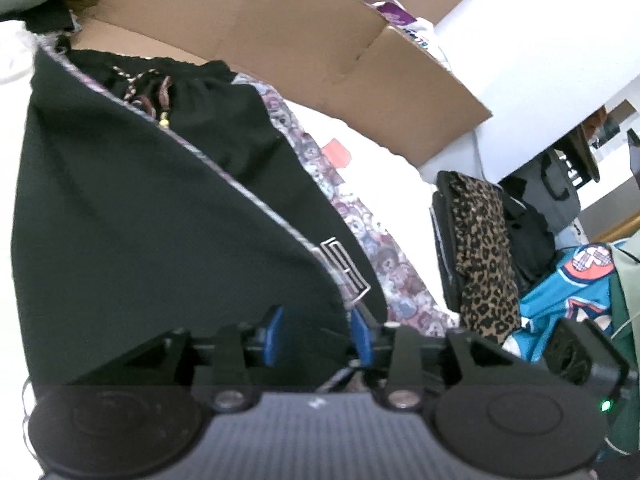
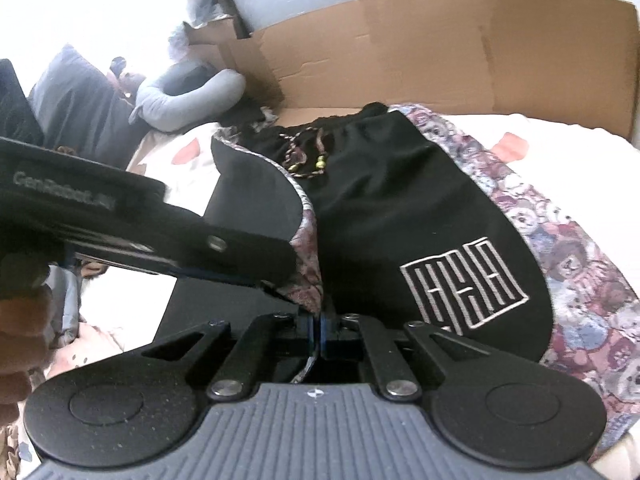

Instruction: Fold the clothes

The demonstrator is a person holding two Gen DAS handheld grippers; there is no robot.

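Black shorts (image 1: 140,208) with a bear-print side panel (image 2: 560,264), a white logo (image 2: 464,284) and a beaded drawstring (image 2: 304,160) lie on a pale bed cover. In the left wrist view my left gripper (image 1: 318,334) has its blue pads apart, with the black cloth and its patterned hem lying between them and no pad pressing. In the right wrist view my right gripper (image 2: 319,332) is shut on the folded hem of the shorts. The left gripper (image 2: 276,284) reaches in from the left there, its tips at the same patterned hem.
A large cardboard box (image 2: 440,48) stands behind the shorts. A grey neck pillow (image 2: 188,96) lies at the back left. A leopard-print garment (image 1: 480,248) and a teal jersey (image 1: 568,292) sit at the right. A hand (image 2: 20,340) shows at the left edge.
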